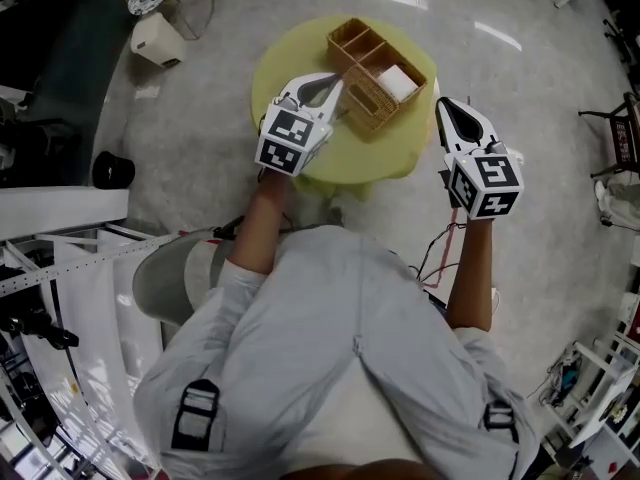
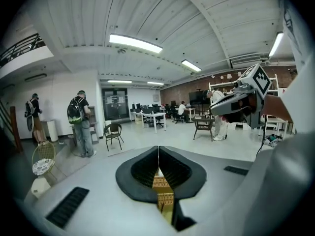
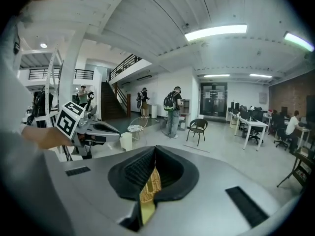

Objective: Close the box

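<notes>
A wicker box [image 1: 372, 66] with open compartments stands on a round yellow table [image 1: 300, 68]; something white [image 1: 398, 83] lies in one compartment. A woven panel [image 1: 368, 108] slopes down at its near side. My left gripper [image 1: 338, 78] hovers over the box's near left edge, jaws shut and empty. In the left gripper view, wicker [image 2: 162, 186] shows through the slit below the left gripper [image 2: 158, 149]. My right gripper [image 1: 443, 103] hangs just right of the table, off the box, also shut; in its own view the right gripper [image 3: 155, 149] has wicker [image 3: 151, 183] showing beneath the tips.
A white container [image 1: 158, 40] and a wire stand [image 1: 190, 6] with a patterned disc sit on the floor at the far left. A black round object [image 1: 113, 170] lies near white shelving [image 1: 60, 248]. A chair [image 1: 618, 133] stands at the right edge. People stand far off [image 2: 81, 124].
</notes>
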Demonstrator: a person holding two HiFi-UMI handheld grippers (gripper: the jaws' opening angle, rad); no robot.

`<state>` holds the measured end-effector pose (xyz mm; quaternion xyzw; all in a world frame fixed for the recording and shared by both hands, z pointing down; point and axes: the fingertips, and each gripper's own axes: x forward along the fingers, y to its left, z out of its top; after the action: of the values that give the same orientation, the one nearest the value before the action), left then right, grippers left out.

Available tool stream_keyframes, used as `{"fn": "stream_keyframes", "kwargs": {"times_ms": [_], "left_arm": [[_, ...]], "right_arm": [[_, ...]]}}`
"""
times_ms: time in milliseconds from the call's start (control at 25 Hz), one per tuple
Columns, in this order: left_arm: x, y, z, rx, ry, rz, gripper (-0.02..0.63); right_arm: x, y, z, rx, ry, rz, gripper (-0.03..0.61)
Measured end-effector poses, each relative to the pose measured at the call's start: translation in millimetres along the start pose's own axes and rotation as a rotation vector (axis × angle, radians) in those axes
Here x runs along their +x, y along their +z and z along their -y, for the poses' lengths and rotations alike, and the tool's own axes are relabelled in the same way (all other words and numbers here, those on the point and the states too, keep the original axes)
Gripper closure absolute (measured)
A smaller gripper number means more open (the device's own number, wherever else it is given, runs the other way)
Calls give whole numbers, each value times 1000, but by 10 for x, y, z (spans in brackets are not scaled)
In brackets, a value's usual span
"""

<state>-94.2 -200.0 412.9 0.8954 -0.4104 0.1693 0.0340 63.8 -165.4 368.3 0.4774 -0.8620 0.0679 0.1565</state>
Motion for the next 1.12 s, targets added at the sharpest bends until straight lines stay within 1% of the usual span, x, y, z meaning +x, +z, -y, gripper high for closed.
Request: {"fn": "stream_keyframes", "kwargs": {"times_ms": [240, 400, 560, 600, 640, 680, 880, 1120], "left_arm": [[237, -476, -306, -48, -1, -80, 583], [387, -831, -314, -75, -24, -144, 583], [530, -1187, -266, -99, -41, -218, 581], [574, -1282, -250, -105, -47, -237, 562], [618, -1379, -229, -110, -54, -257, 509], [661, -1477, -203, -115, -63, -276, 486], [870, -1962, -102, -151, -100, -354, 486], [1061, -2562, -21, -173, -139, -465, 479]], "right_arm": [[455, -241, 10, 10, 2, -78, 555], [641, -488, 22, 46, 12, -123, 555], [782, -757, 33, 57, 33, -172, 555], [815, -823, 52, 63, 37, -180, 555], [847, -886, 77, 72, 40, -187, 555], [877, -944, 105, 84, 43, -193, 555], [1016, -1169, 180, 118, 50, -214, 555], [1076, -1408, 167, 147, 47, -236, 555]]}}
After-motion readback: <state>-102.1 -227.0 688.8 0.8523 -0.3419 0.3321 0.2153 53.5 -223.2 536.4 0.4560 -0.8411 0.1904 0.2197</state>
